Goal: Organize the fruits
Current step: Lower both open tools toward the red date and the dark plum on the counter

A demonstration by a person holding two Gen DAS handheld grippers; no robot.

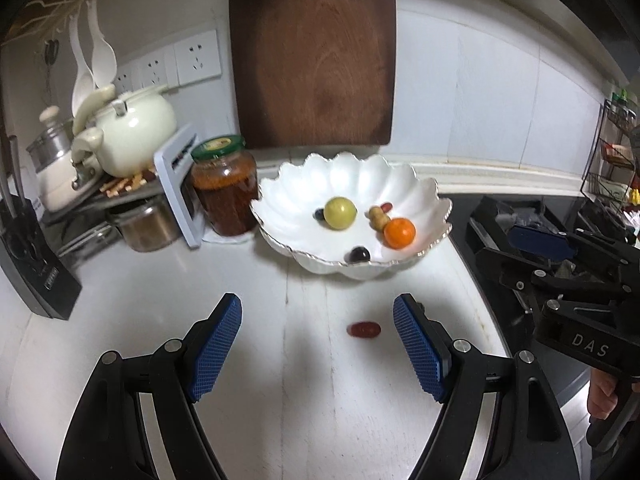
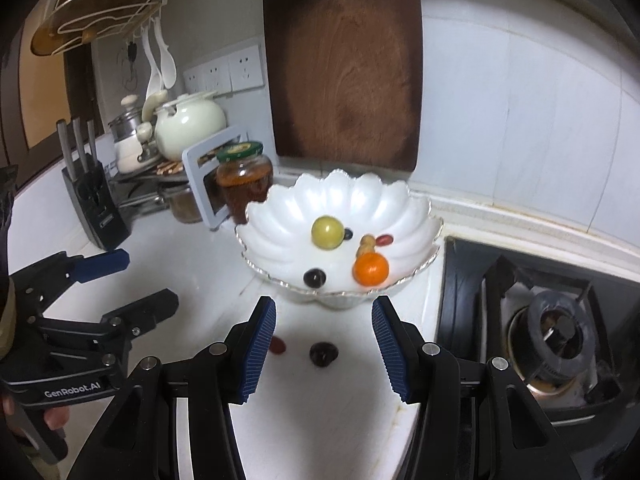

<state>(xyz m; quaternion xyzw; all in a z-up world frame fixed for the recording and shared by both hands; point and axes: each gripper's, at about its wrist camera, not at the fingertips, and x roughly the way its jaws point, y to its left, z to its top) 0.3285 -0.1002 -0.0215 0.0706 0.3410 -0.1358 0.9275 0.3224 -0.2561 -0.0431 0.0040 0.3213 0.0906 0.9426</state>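
Here a white surface carries a scalloped white bowl holding a green fruit, an orange and smaller fruits. Nearer the cameras, the left gripper and right gripper hover with jaws released, grasping nothing. Between the right jaws lies a dark cherry; between the left jaws, a small red fruit.

Left gripper open, right gripper open, both angled downward
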